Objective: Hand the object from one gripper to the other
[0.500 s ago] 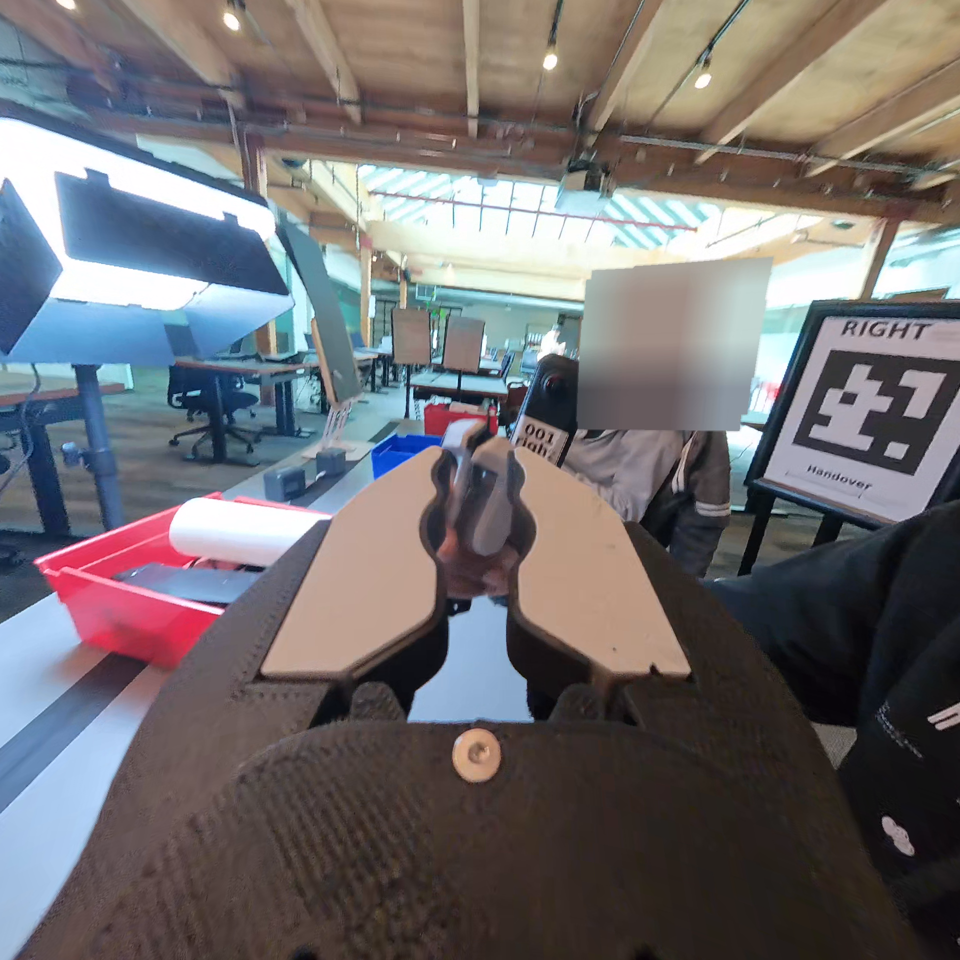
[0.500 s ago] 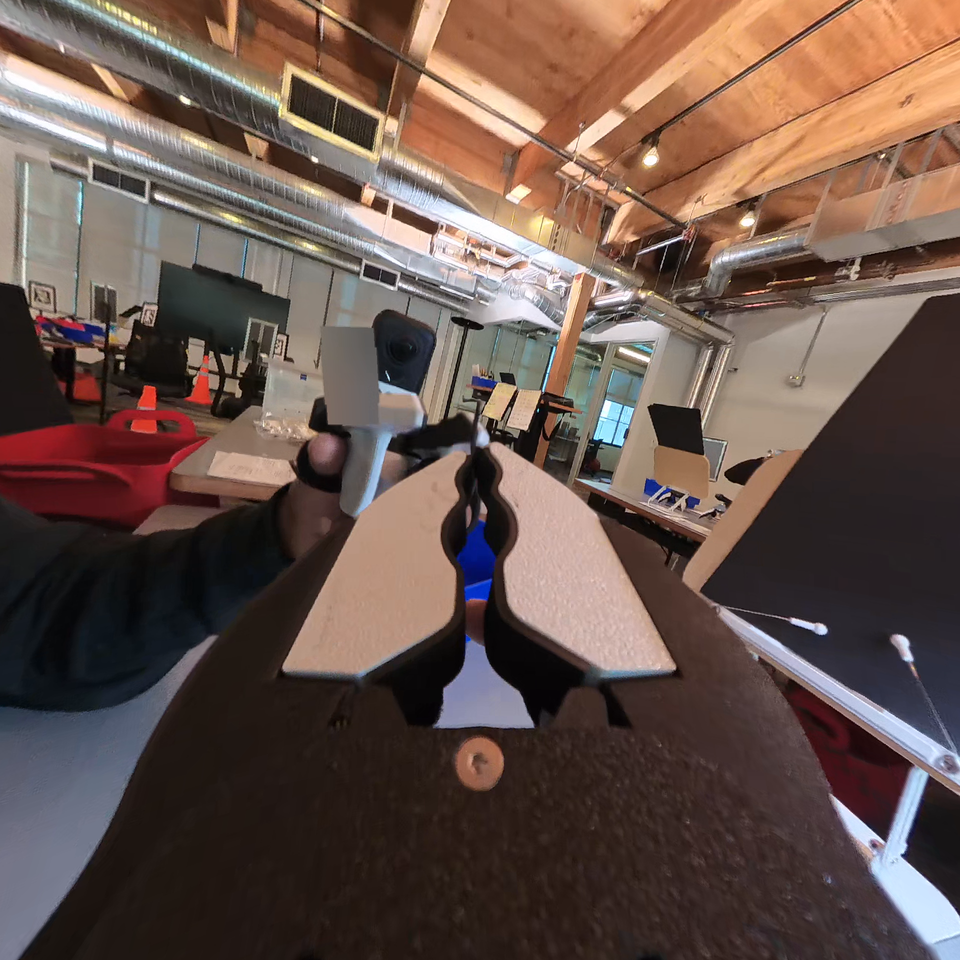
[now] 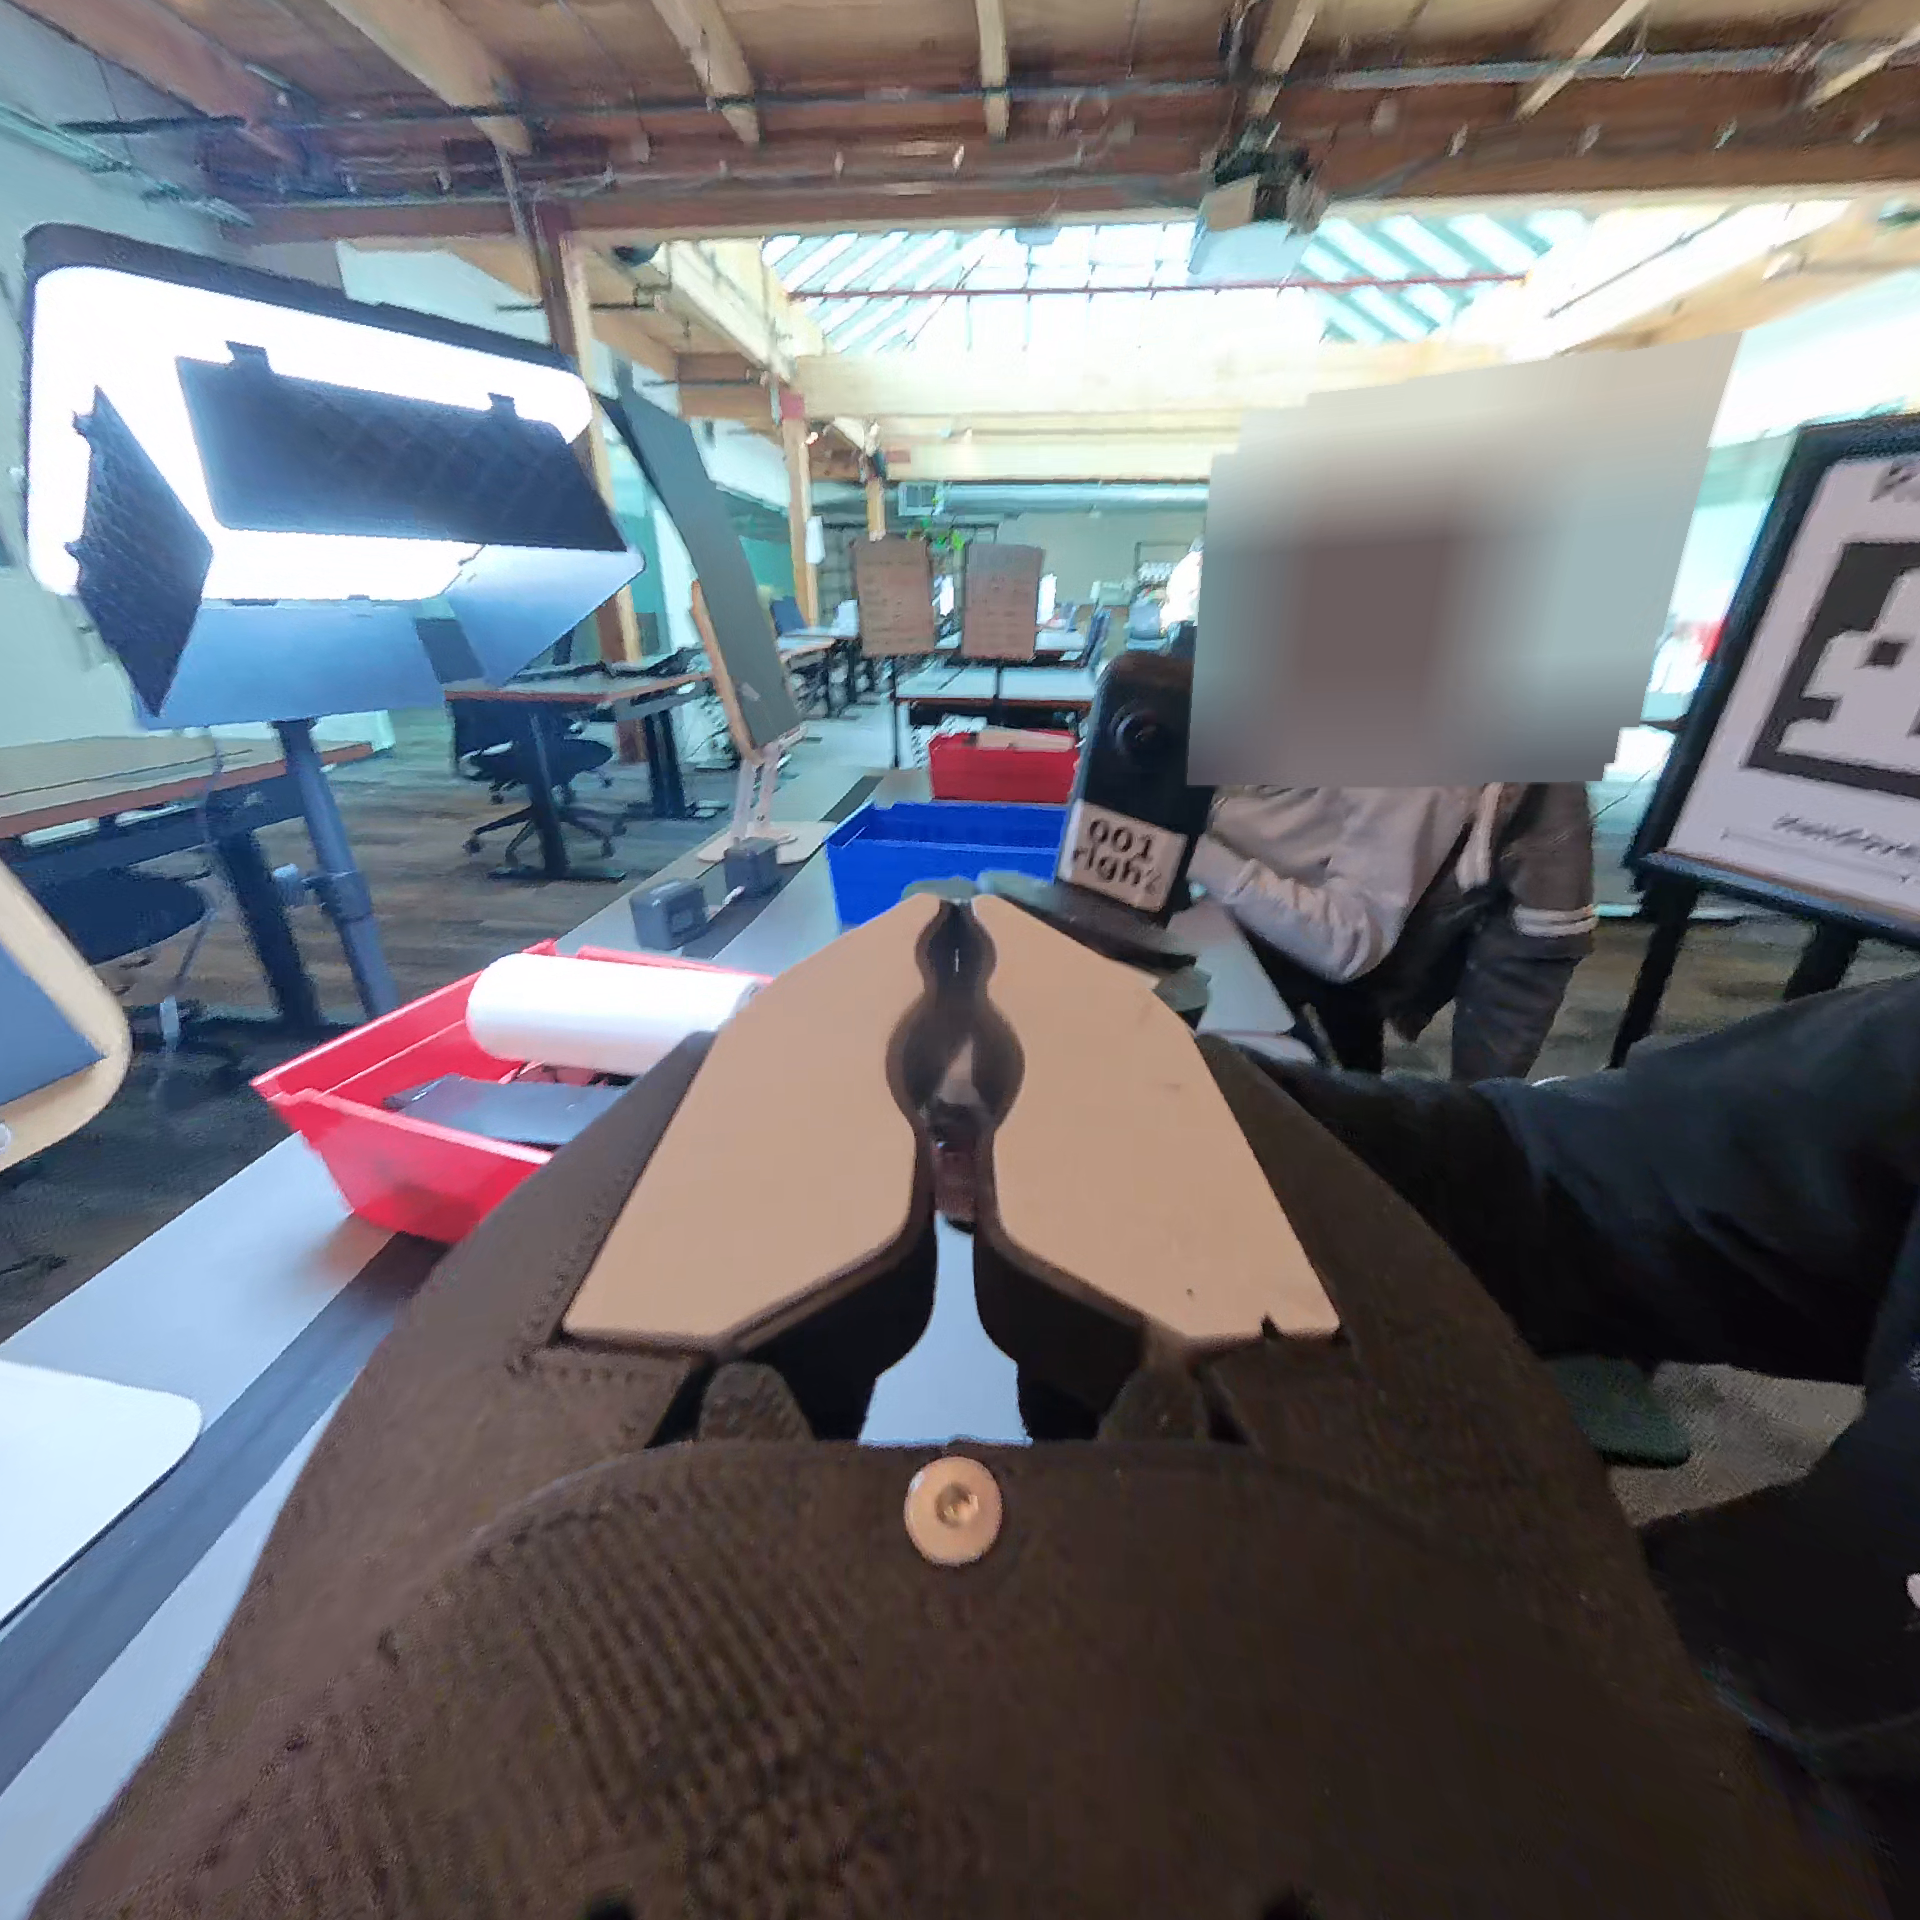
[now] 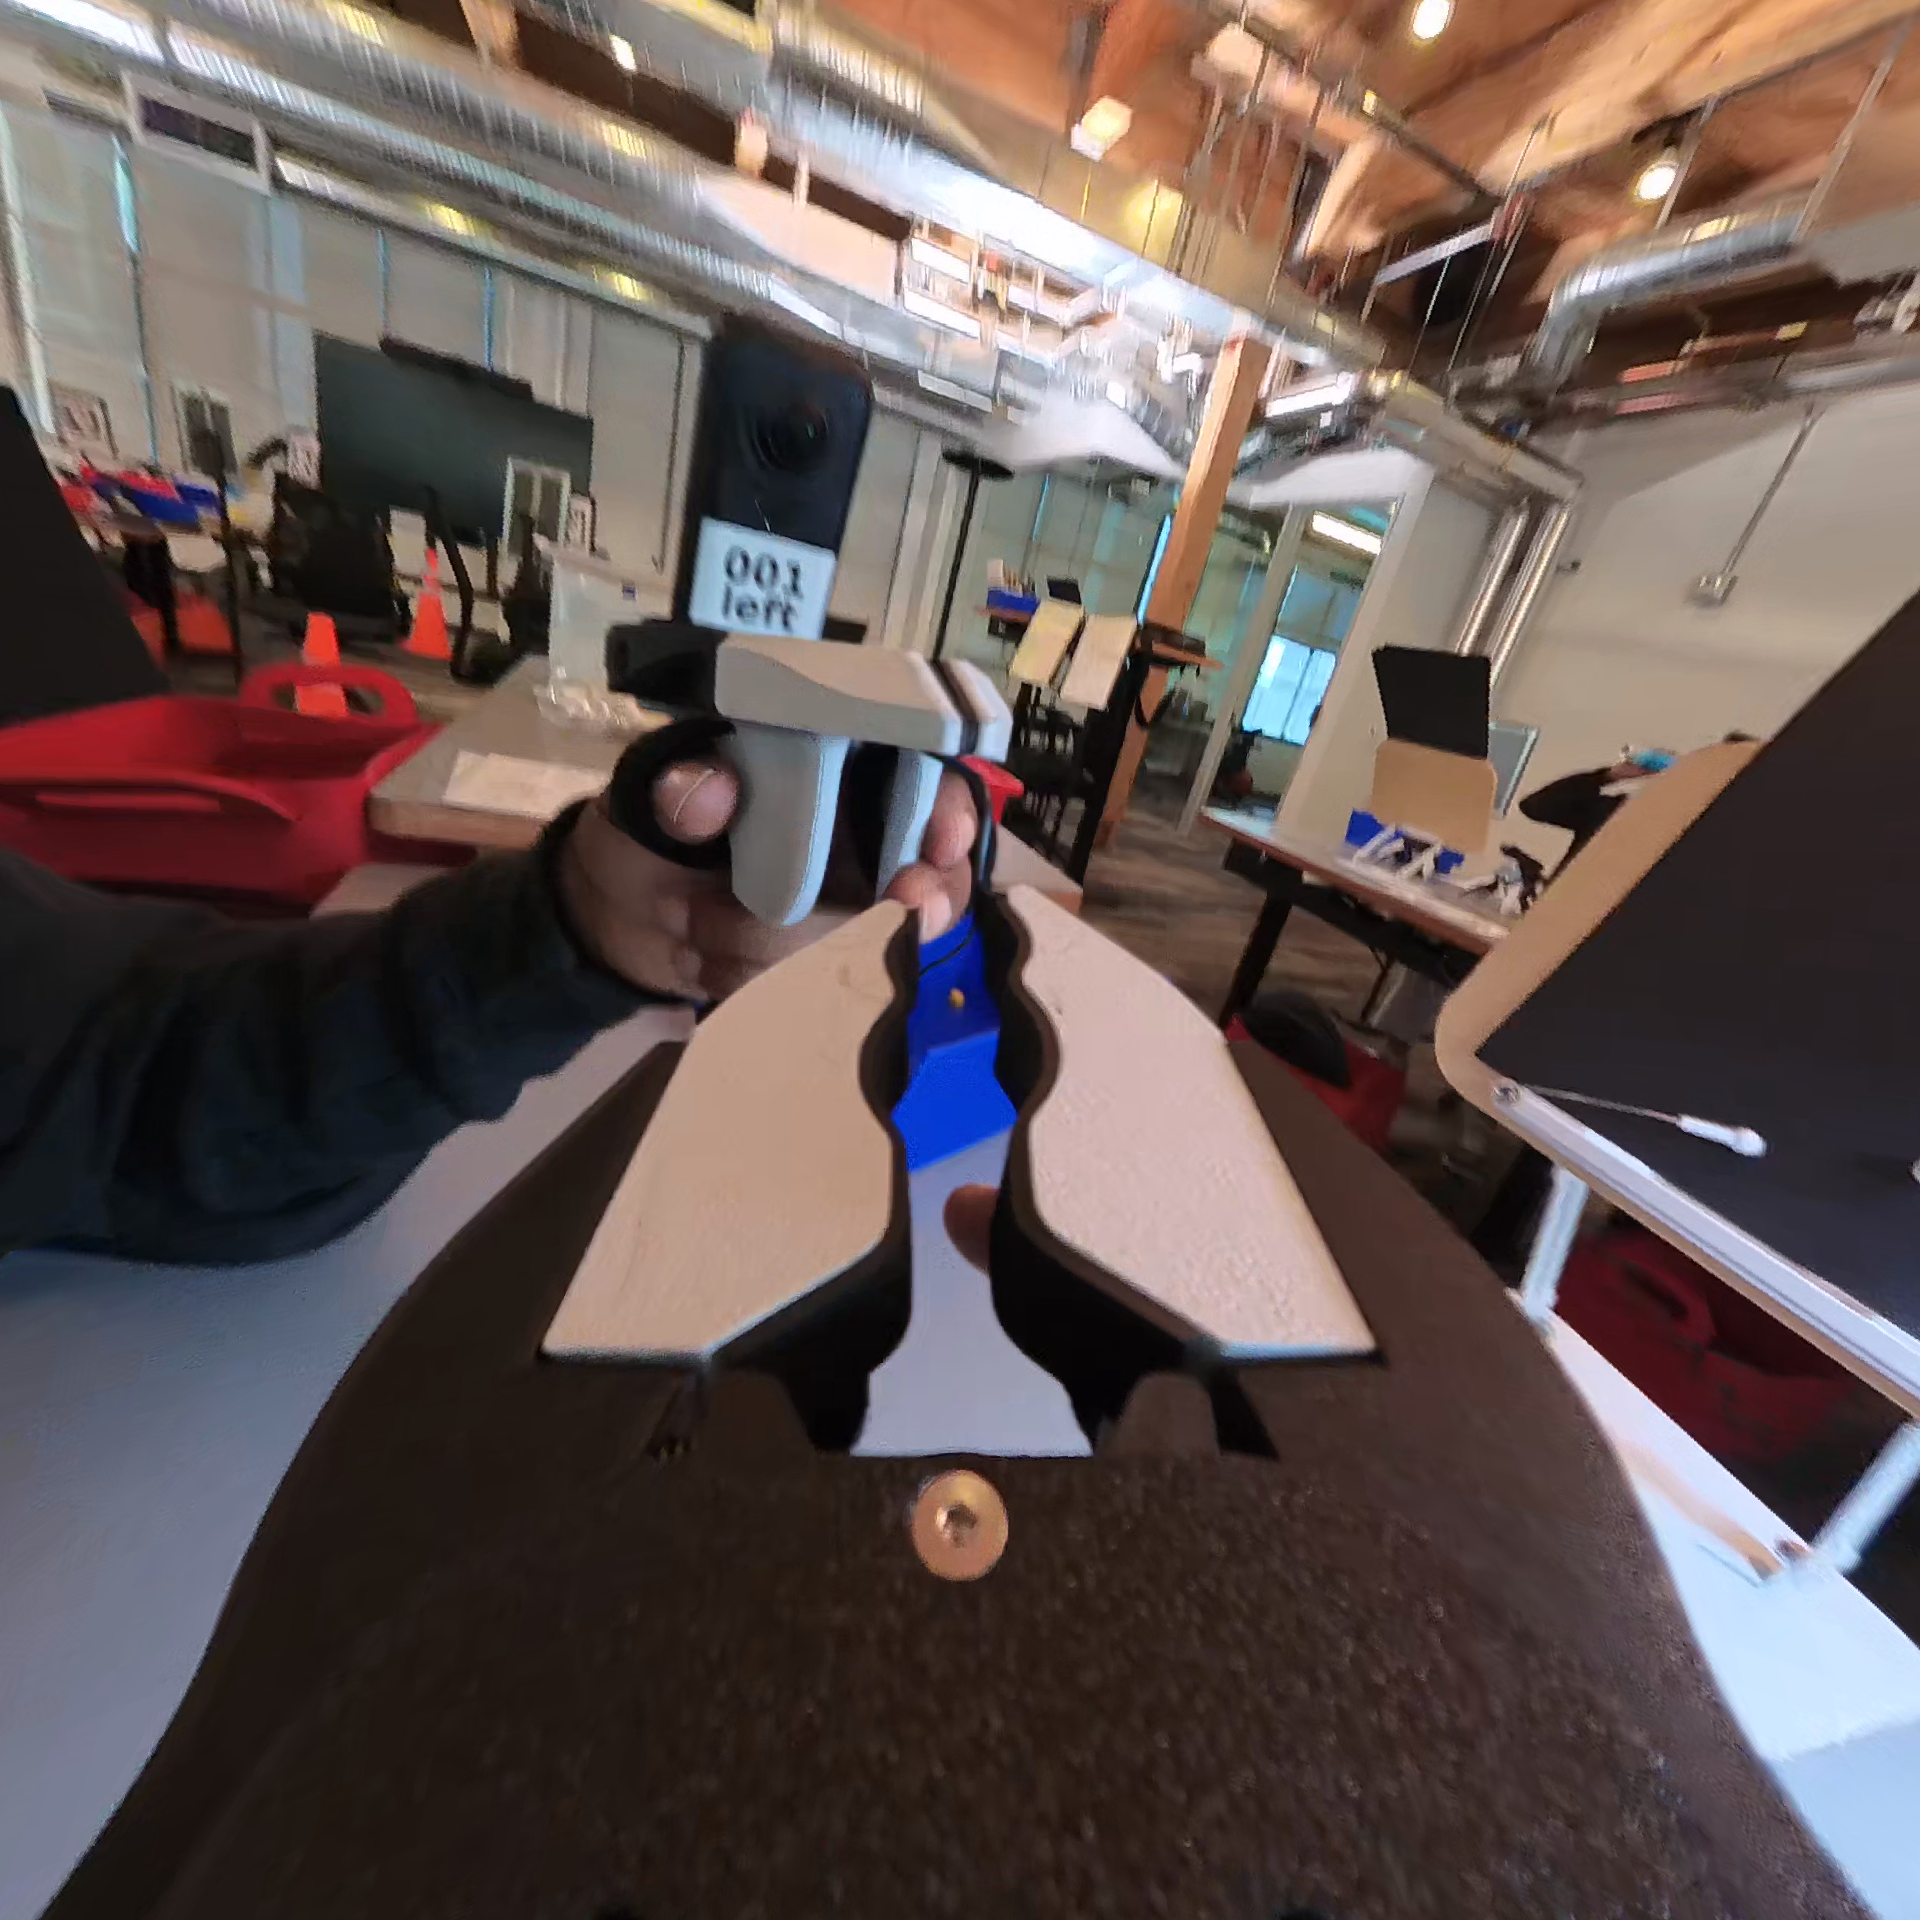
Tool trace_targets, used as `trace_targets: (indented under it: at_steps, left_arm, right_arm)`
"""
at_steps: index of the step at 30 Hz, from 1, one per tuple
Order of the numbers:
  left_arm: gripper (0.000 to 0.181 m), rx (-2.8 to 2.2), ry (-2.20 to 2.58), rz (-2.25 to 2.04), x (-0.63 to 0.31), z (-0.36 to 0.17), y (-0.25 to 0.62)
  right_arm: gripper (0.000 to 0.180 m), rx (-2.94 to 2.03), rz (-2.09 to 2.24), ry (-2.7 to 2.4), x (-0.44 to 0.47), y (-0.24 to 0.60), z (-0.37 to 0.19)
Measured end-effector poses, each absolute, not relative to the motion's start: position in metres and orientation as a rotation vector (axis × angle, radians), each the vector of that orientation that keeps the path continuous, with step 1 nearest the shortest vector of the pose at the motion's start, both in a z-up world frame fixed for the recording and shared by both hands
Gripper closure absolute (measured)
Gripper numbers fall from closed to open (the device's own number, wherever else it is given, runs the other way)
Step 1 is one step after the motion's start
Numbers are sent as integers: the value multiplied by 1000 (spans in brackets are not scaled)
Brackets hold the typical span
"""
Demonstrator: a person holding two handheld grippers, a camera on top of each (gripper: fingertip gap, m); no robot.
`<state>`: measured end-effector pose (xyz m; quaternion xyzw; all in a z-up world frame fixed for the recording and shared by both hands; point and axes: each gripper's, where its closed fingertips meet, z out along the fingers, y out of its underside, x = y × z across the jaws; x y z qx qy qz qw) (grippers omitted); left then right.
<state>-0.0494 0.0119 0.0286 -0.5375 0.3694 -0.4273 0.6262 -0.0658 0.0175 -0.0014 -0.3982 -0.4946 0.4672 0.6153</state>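
My left gripper (image 3: 956,912) is shut, with a thin pale sliver (image 3: 954,961) pinched between its tips. In the right wrist view the left gripper (image 4: 961,707) is held up by a hand (image 4: 665,914). A thin black cord (image 4: 984,821) hangs in a loop from its closed fingers. My right gripper (image 4: 958,906) is just below and in front of it, with its jaws a small way apart and nothing gripped. The cord's lower end trails in front of that gap. In the left wrist view only the right gripper's black camera body (image 3: 1132,790) shows, beyond my fingertips.
A red bin (image 3: 416,1143) with a white roll (image 3: 613,1013) sits on the grey table (image 3: 156,1299) at left. A blue bin (image 3: 935,857) lies ahead and also shows in the right wrist view (image 4: 951,1081). A framed sign (image 3: 1818,727) and a person (image 3: 1351,883) are at right. A black panel (image 4: 1714,987) is close on the right. The grippers are tip to tip, or close to it.
My left gripper was open around the right gripper's fingers and has now shut. My right gripper was shut and has opened a little. The two have drawn apart, and the cord stays with the left.
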Motion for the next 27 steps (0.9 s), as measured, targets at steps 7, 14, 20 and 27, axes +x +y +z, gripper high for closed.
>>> trace_targets:
  at_steps: [7,14,20,27]
  left_arm:
    - [181,-1365,985,-772,-53,6,17]
    - [181,-1410,1034,-762,-47,-6,16]
    - [158,-1308,952,-828,-57,14,15]
    - [177,-1301,982,-720,-51,5,20]
  right_arm:
    - [158,-1020,934,-1229,-64,26,-11]
    - [178,-1061,955,-1265,-70,25,-22]
    - [178,-1002,1200,-1061,-53,27,10]
    - [178,-959,1284,-1022,-48,23,19]
